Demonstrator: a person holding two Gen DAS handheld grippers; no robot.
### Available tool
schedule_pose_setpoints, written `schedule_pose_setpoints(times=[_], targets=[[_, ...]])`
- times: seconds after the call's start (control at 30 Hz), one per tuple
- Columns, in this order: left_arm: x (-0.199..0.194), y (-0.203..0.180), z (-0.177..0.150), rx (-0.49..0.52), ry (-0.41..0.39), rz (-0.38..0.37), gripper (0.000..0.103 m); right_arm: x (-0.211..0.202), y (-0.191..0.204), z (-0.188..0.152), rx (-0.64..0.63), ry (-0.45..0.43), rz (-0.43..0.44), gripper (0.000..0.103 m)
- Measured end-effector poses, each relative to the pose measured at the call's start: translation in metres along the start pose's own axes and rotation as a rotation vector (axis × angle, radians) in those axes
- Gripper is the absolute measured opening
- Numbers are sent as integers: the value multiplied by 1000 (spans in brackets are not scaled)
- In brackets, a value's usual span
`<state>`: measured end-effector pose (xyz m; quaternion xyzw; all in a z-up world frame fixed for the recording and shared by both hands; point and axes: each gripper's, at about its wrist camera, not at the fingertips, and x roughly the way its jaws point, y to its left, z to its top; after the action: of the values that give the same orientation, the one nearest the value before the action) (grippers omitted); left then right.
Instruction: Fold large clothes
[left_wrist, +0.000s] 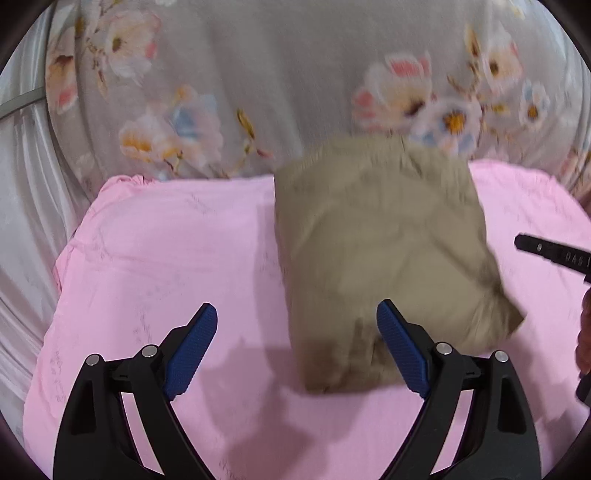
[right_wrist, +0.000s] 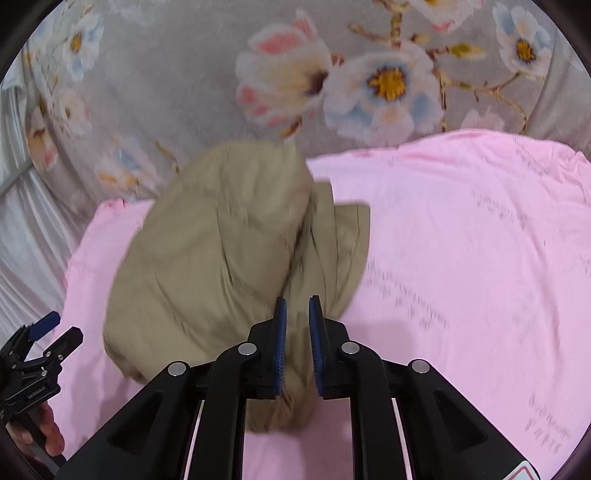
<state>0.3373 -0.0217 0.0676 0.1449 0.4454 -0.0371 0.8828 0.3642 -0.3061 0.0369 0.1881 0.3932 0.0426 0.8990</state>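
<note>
A khaki garment lies folded into a thick bundle on the pink sheet. My left gripper is open and empty, its right finger over the bundle's near left corner. In the right wrist view my right gripper is shut on the near edge of the khaki garment, and the cloth bunches between the blue pads. The left gripper also shows at the far left of the right wrist view. Part of the right gripper shows at the right edge of the left wrist view.
A grey floral blanket lies behind the pink sheet. White satin cloth hangs at the left. A hand holds the left gripper.
</note>
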Motion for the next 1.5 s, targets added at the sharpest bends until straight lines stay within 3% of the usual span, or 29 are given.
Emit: schedule_pose_setpoints(times=[0.17,0.37,0.53,0.7,1.0,1.5], targets=[[24,-1,65,-98,-71,43,88,20,28,57,-35,-80,-3,13],[90,-13,107,-180,-50,44,90,75,37,81,-4,-76,-40,13],[151,-24,96,-192,76,46,91,131,26,63,3,2,-95,7],[161,-32,75,-184,33,65,94,149,15,49,54,29,-48,4],[178,-37,64,-192,12,61,98,166,27,40,-24,41,-122,2],[186,-45,59,-160,4,99,98,171,30,41,-45,50,-154,1]])
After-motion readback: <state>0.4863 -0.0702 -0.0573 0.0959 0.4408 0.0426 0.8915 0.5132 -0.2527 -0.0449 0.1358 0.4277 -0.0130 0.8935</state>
